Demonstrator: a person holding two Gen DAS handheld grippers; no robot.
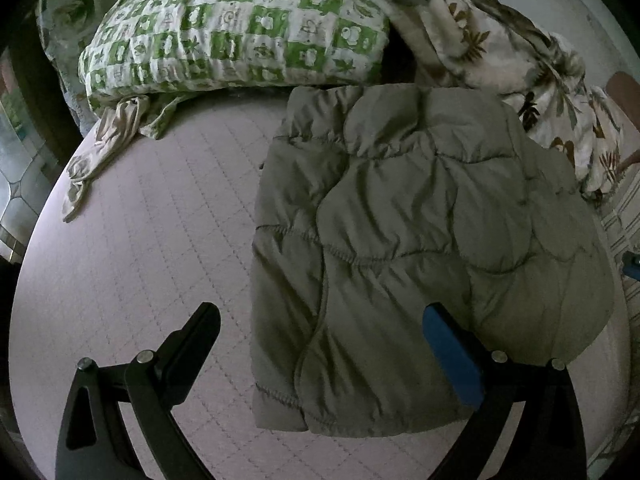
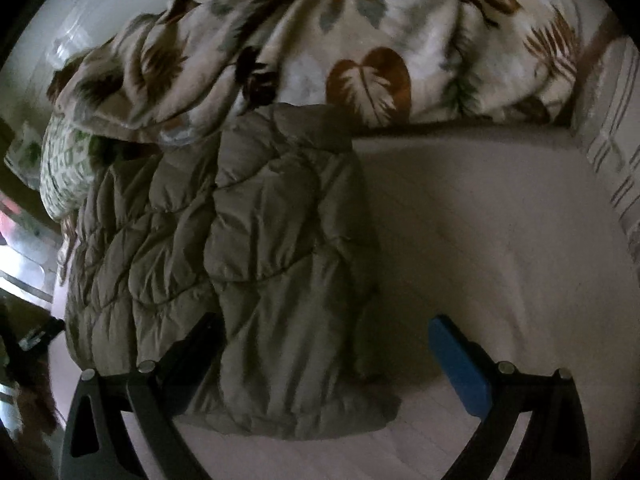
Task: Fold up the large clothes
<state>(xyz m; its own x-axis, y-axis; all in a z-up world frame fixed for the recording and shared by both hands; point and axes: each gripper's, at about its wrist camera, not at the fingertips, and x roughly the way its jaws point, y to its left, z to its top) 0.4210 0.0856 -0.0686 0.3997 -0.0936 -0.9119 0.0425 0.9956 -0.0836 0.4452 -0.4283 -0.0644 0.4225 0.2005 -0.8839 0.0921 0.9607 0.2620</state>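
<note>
Left wrist view: green-checked pillow [image 1: 236, 28] beyond jacket's far-left corner; olive quilted jacket [image 1: 420, 248] folded on pink bed cover [image 1: 132, 248]; leaf-print blanket [image 1: 520, 48] beyond jacket's far-right corner. Left gripper [image 1: 320, 320] spread over jacket's near-left edge, gripping nothing. Right gripper [image 2: 324, 332] spread over jacket's near-right edge, empty.

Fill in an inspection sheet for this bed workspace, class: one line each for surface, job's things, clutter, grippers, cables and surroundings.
Surface: pale quilted mattress, bare on both sides of the garment.
Job's things: olive puffer jacket, already folded into a compact bundle, lying flat.
Clutter: green checked pillow and leaf-print blanket at the far end; a beige cloth trails from under the pillow.
Grippers: left gripper open, straddling the jacket's near left edge; right gripper open over its near right edge; neither grips.
Cables: nothing seen.
Surroundings: pale wall behind; striped fabric at the right; too dim for more.
</note>
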